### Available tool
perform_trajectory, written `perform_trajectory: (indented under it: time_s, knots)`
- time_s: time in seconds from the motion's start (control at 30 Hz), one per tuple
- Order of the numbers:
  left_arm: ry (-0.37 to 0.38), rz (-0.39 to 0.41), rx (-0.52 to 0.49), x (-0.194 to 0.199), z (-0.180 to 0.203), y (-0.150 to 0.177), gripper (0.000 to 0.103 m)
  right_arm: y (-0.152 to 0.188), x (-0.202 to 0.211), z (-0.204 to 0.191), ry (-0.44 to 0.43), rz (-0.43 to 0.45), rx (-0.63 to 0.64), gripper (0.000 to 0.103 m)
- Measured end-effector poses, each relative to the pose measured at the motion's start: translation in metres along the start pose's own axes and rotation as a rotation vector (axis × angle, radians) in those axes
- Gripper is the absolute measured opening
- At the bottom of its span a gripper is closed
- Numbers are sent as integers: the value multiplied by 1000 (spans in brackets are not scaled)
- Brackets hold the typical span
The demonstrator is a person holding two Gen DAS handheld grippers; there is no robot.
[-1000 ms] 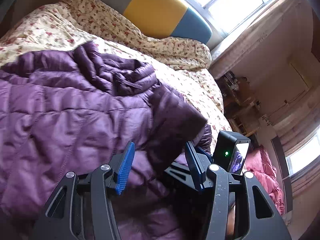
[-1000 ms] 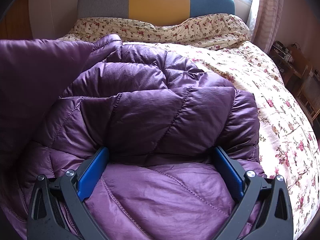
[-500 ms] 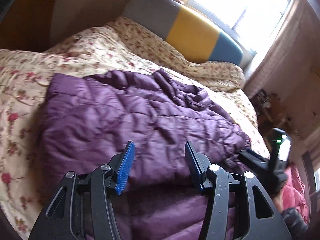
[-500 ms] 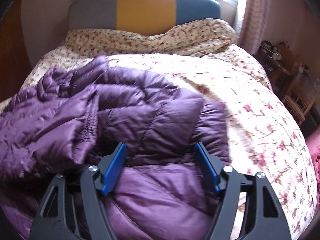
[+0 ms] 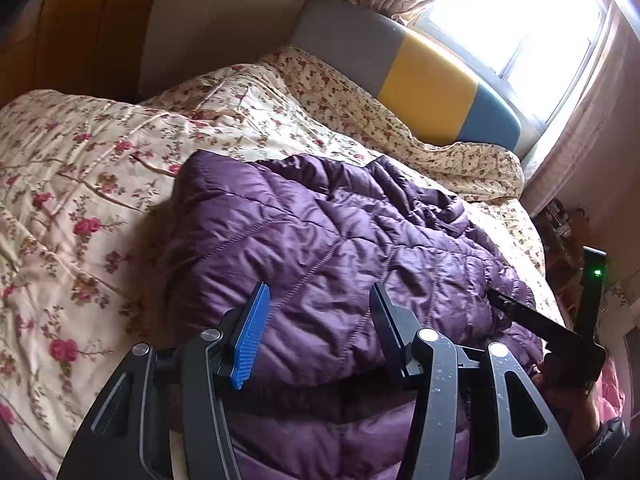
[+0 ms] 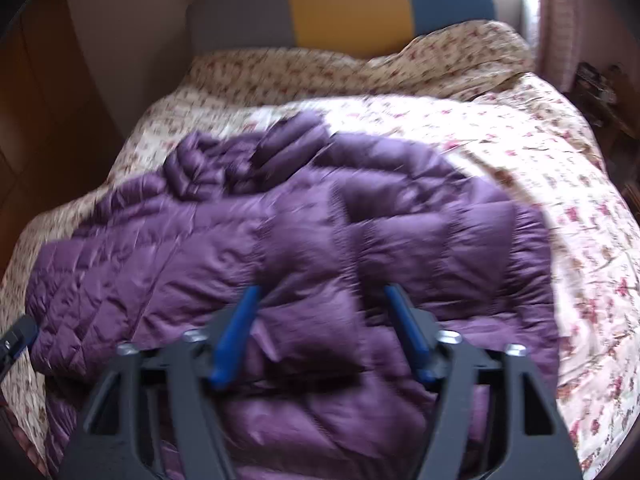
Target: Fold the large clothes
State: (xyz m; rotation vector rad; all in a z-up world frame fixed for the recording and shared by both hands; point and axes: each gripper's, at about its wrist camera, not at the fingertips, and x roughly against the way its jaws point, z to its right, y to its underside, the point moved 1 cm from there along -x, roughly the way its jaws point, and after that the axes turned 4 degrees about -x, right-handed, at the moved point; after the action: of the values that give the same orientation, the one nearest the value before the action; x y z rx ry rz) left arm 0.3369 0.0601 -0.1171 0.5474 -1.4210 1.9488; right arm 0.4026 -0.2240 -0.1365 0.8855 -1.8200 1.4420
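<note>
Seemingly mid-fold, the purple down jacket (image 6: 304, 248) lies bunched across the centre of the floral bed (image 5: 72, 200); the left gripper (image 5: 316, 332) is spread above it, pinching nothing; the right gripper (image 6: 320, 332), jaws just narrowing, looks empty; next comes seizing an edge; headboard (image 5: 424, 84) and window (image 5: 520, 24) fill the upper right.

home bedroom, floral bedspread (image 5: 100, 200), padded headboard (image 5: 424, 84), curtained window (image 5: 532, 36)
</note>
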Motion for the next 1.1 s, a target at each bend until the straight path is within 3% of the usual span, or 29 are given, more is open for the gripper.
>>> perform_trajectory:
  time_s: [0.07,0.13,0.3,0.67,0.83,1.03,1.1]
  knots:
    - [-7,-3,0,0,-5,-1,52,2,0,-4,11,9,22,7]
    - [-14,-3,-10,-1,-7,-1,52,5,6,-8,29,35,52,5]
    - [-26,-17,-42,-8,-3,-3,52,8,22,4,117,90,91,4]
    - [-36,-92,-115,-45,19,1,52,28,18,51,262,51,45,3]
    - [-51,-142,-162,-67,24,12,52,46,1,58,283,38,34,4]
    - [-58,-144,-153,-70,22,13,52,44,4,60,270,38,17,5]
    - [-47,-140,-146,-62,21,8,63,41,10,60,263,42,15,11]
